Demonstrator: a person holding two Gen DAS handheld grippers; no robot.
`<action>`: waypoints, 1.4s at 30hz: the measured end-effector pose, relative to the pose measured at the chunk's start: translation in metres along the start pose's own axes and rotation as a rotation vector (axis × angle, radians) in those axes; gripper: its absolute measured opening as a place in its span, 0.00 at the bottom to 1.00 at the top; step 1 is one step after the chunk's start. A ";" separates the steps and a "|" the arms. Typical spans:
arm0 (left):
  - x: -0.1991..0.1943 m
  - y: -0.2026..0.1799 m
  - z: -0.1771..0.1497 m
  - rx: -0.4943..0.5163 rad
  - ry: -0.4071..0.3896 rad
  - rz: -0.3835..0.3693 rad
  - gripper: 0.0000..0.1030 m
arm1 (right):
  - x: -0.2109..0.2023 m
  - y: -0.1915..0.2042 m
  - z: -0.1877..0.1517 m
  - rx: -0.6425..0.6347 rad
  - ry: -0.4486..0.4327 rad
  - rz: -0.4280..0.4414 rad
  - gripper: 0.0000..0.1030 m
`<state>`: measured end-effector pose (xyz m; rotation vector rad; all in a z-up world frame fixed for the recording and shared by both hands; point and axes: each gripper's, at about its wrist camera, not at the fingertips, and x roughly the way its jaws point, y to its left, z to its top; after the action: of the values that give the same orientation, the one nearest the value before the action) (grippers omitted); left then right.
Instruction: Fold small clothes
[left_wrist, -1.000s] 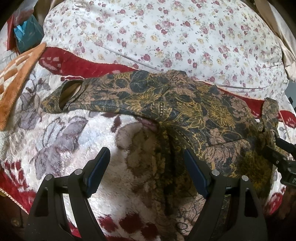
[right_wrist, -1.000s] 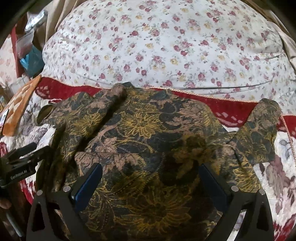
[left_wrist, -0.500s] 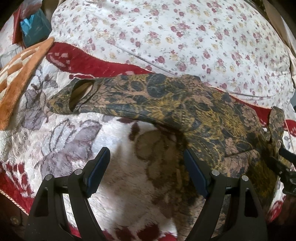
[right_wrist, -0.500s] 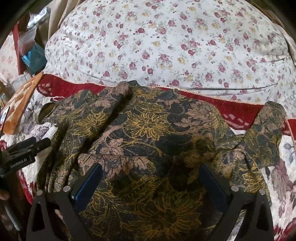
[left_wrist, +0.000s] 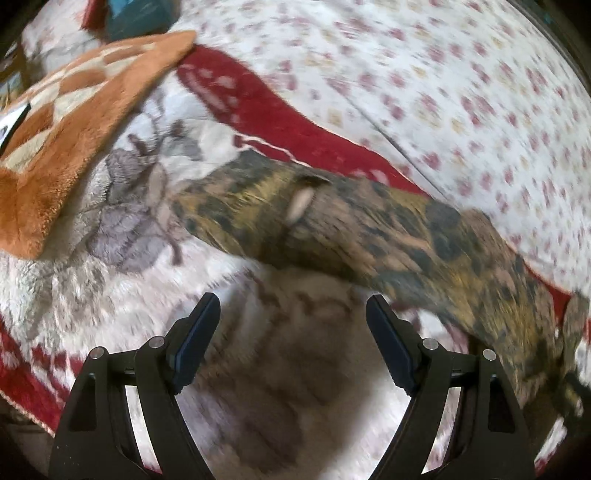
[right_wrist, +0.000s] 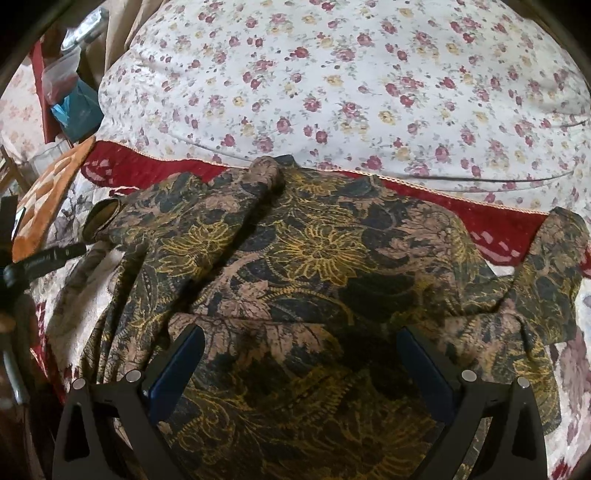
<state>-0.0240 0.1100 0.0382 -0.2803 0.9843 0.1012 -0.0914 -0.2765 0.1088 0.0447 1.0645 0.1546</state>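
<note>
One thin, leaf-patterned garment (right_wrist: 295, 280) lies crumpled on a plush blanket (left_wrist: 110, 280); left gripper (left_wrist: 291, 347) and right gripper (right_wrist: 301, 373) both spread, holding nothing.

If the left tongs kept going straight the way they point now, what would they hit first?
Probably the fleecy cream-and-red floral blanket between the open left tongs; the dark gold-patterned shirt's sleeve lies just beyond. Blur leaves depth unclear.
</note>
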 end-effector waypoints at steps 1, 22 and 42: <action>0.004 0.005 0.005 -0.016 0.003 -0.006 0.79 | 0.002 0.001 0.000 0.000 0.004 0.006 1.00; 0.049 0.000 0.063 0.099 0.067 0.009 0.08 | 0.024 0.008 -0.005 -0.018 0.062 0.027 1.00; -0.056 -0.238 0.018 0.344 0.076 -0.590 0.08 | -0.018 -0.068 0.016 0.149 -0.042 -0.002 1.00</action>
<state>0.0095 -0.1106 0.1386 -0.2482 0.9411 -0.6151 -0.0792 -0.3453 0.1245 0.1803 1.0325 0.0722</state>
